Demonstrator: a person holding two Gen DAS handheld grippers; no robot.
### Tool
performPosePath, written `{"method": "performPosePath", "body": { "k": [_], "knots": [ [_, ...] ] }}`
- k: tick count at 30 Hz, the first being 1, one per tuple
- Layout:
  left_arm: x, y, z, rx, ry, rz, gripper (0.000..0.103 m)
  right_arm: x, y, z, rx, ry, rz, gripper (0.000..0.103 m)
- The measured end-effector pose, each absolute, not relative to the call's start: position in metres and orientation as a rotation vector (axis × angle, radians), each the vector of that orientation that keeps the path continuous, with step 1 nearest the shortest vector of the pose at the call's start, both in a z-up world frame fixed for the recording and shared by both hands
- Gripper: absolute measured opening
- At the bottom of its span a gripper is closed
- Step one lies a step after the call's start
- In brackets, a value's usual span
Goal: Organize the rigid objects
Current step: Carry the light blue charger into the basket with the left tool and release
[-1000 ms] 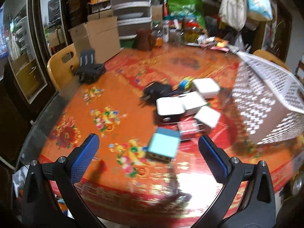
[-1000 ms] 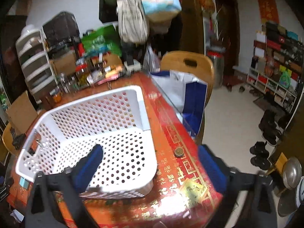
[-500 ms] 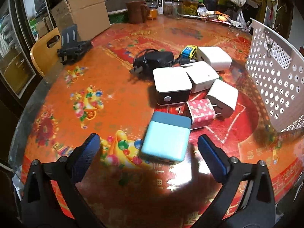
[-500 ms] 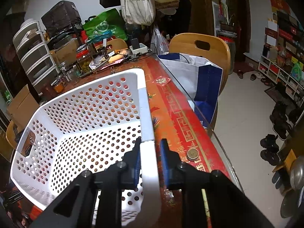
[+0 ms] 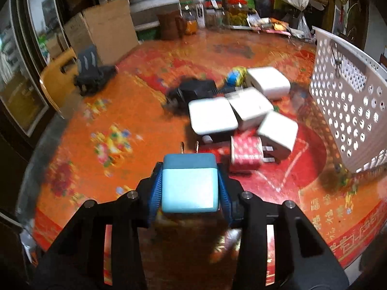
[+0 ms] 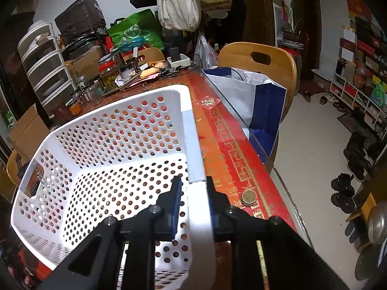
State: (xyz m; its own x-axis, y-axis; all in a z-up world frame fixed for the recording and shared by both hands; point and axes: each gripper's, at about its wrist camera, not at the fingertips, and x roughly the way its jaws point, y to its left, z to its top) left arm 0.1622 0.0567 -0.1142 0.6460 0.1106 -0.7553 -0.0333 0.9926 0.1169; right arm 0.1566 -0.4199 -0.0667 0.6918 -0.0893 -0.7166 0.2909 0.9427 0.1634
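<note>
My left gripper point(image 5: 189, 166) is shut on a light blue charger block point(image 5: 189, 187) with its metal prongs pointing forward, held above the red table point(image 5: 145, 120). Ahead lie three white charger blocks point(image 5: 212, 118), a pink dotted plug point(image 5: 245, 151), a black adapter point(image 5: 193, 91) and a small toy car point(image 5: 234, 77). The white perforated basket point(image 5: 348, 111) stands at the right. In the right wrist view my right gripper point(image 6: 192, 186) is shut on the basket's near right rim point(image 6: 193, 145); the basket is empty.
A black phone stand point(image 5: 92, 75) and a cardboard box point(image 5: 106, 29) are at the far left. Jars and clutter point(image 5: 217, 12) line the back. A coin point(image 6: 249, 197) lies by the table's right edge, beyond it a wooden chair point(image 6: 261, 58) with a bag.
My left gripper has closed on the light blue charger and lifted it off the table. My right gripper stays clamped on the basket rim, which it took hold of between the earlier frames.
</note>
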Motion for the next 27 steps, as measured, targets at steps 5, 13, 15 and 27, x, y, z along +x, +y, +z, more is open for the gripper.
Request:
{"method": "performPosePath", "body": {
  "k": [5,13,15,27],
  "knots": [
    [0.173,0.063,-0.08,0.14,0.793,0.17,0.039,0.158,-0.418,-0.067,0.273,0.776,-0.207,0.012],
    [0.205,0.042,-0.035,0.227,0.719,0.183,0.039,0.158,-0.419,-0.067,0.275,0.77,-0.203,0.012],
    [0.21,0.032,-0.029,0.244,0.713,0.166,0.039,0.158,-0.418,-0.067,0.277,0.769,-0.203,0.012],
    [0.23,-0.055,0.008,0.329,0.652,0.05,0.039,0.157,-0.418,-0.067,0.276,0.768,-0.199,0.012]
  ]
}}
